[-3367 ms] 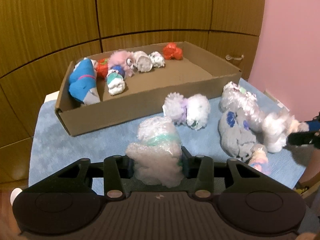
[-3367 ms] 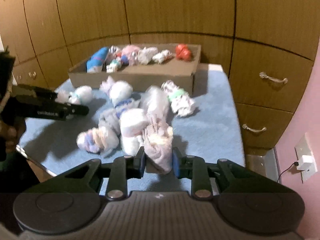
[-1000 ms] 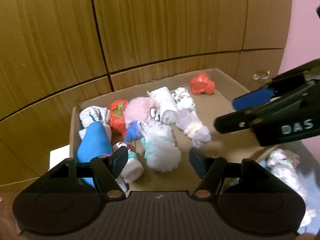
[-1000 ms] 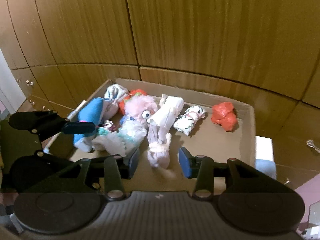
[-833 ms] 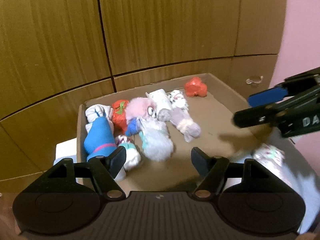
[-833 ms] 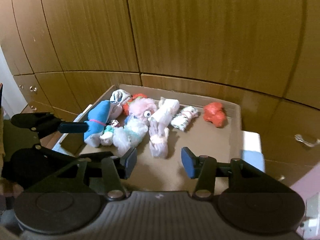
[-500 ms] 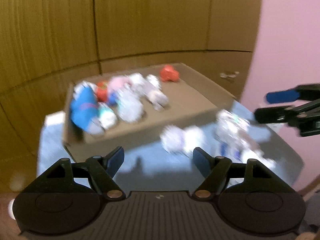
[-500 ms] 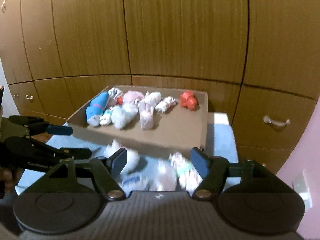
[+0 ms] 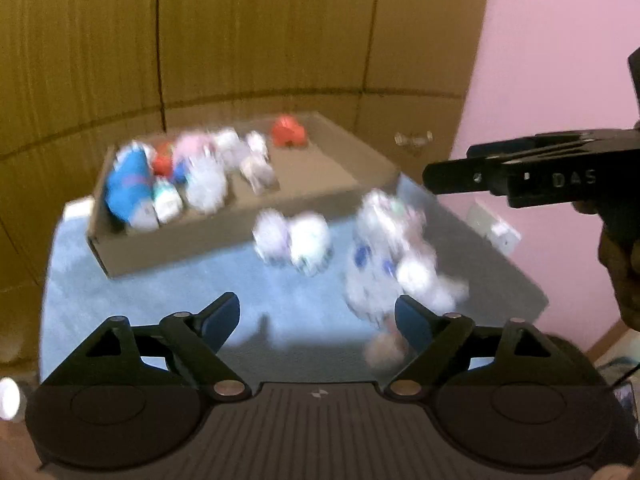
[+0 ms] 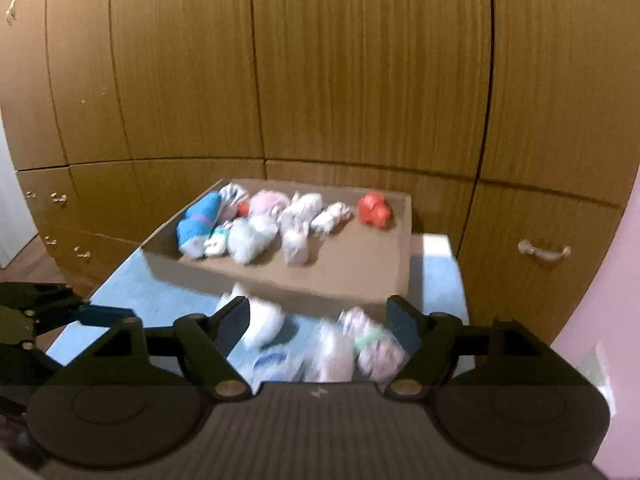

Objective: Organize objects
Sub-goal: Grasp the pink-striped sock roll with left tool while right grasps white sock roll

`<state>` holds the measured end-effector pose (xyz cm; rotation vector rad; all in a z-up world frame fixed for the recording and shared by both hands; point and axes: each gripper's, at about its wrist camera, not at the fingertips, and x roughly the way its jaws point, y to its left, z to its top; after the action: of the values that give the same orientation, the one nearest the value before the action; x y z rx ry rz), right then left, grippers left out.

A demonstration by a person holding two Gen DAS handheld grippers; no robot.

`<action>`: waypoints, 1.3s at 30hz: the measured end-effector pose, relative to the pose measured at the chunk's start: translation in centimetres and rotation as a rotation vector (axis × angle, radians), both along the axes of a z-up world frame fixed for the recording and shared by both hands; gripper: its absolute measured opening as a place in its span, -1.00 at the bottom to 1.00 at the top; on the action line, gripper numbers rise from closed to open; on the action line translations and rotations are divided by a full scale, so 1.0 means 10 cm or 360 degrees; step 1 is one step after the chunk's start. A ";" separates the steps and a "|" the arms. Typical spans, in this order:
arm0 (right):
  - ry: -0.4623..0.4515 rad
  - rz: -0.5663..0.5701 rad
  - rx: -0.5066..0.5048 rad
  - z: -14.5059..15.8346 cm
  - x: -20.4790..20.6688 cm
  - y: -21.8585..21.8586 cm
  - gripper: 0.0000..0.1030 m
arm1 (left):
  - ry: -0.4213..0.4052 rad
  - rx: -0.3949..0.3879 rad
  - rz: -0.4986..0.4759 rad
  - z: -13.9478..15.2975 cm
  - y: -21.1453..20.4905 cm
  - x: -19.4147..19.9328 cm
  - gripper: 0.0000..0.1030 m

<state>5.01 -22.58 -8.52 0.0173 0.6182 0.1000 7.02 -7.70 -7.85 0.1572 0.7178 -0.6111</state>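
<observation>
Now both tongs (image 9: 316,316) (image 10: 316,320) hover back, empty.

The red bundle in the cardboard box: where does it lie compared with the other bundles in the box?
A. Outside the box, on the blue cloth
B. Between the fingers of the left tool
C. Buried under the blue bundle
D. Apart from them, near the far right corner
D. The red bundle lies alone on the bare floor of the cardboard box near its far right corner, with a gap to the cluster that includes the blue bundle.
</observation>
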 end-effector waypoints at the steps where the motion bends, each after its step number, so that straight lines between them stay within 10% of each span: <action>1: -0.0001 0.0009 -0.0007 -0.08 -0.08 0.00 0.36 | 0.0003 -0.0003 -0.0010 -0.06 -0.02 -0.05 0.68; 20: 0.0085 0.0051 -0.0004 -0.53 -0.43 -0.05 0.23 | -0.0115 0.0132 -0.0082 -0.38 -0.54 -0.33 0.61; 39: 0.0211 0.0107 0.0110 -0.68 -0.21 -0.09 -0.38 | -0.0066 0.0123 -0.0187 -0.43 -0.53 -0.18 -0.09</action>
<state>2.89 -23.47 -15.34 0.0702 0.7477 0.1865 5.17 -12.99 -12.16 0.2845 0.6961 -0.6902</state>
